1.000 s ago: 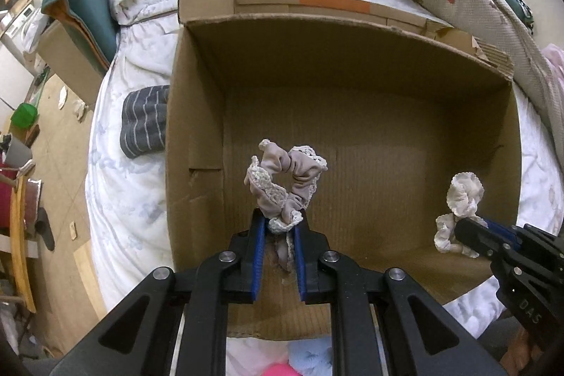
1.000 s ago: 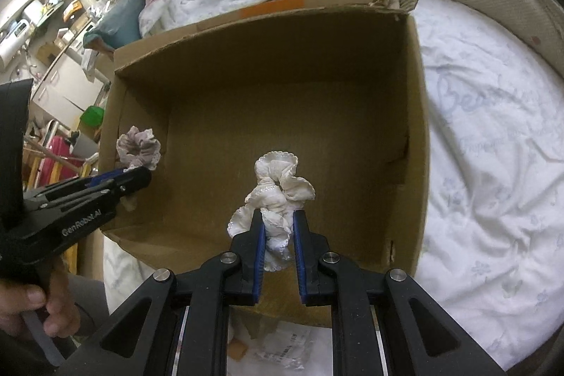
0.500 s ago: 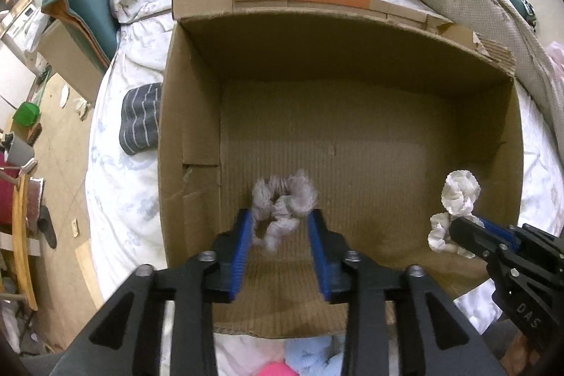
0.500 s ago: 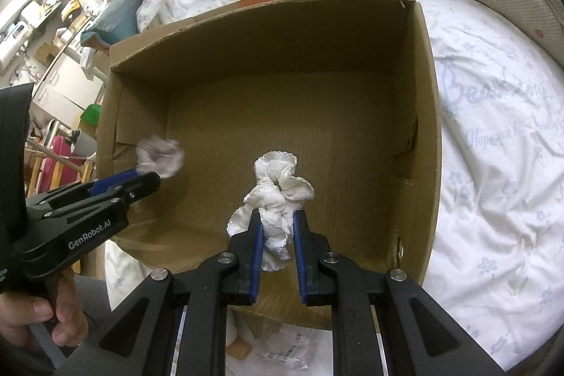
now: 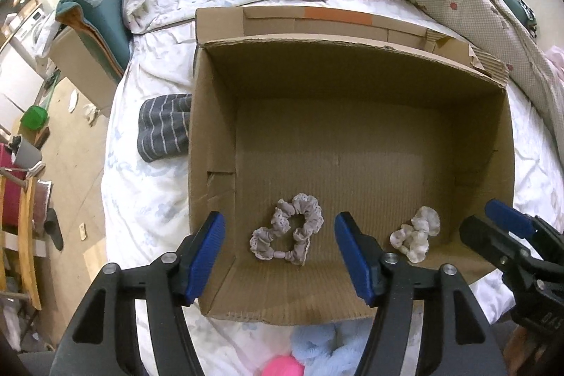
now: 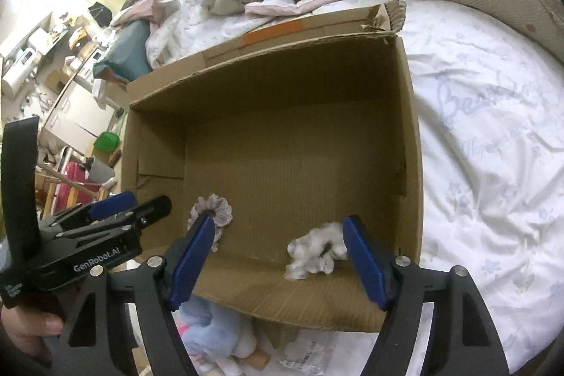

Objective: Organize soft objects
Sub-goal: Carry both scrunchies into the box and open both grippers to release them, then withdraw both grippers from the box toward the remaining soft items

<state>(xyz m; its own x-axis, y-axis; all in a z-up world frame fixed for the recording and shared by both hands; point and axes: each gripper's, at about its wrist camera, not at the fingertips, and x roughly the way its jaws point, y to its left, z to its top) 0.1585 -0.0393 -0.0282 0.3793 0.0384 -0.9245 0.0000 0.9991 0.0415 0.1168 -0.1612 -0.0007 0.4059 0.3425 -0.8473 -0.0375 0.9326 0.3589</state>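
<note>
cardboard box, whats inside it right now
Inside the cardboard box lie a mauve lace-trimmed scrunchie and a white scrunchie, apart, near the front wall. The rest of the floor looks bare. The front wall hides only its nearest strip.

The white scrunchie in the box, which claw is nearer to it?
Right. The right claw is open around the white scrunchie; the left claw is open further left, over the mauve scrunchie.
</note>
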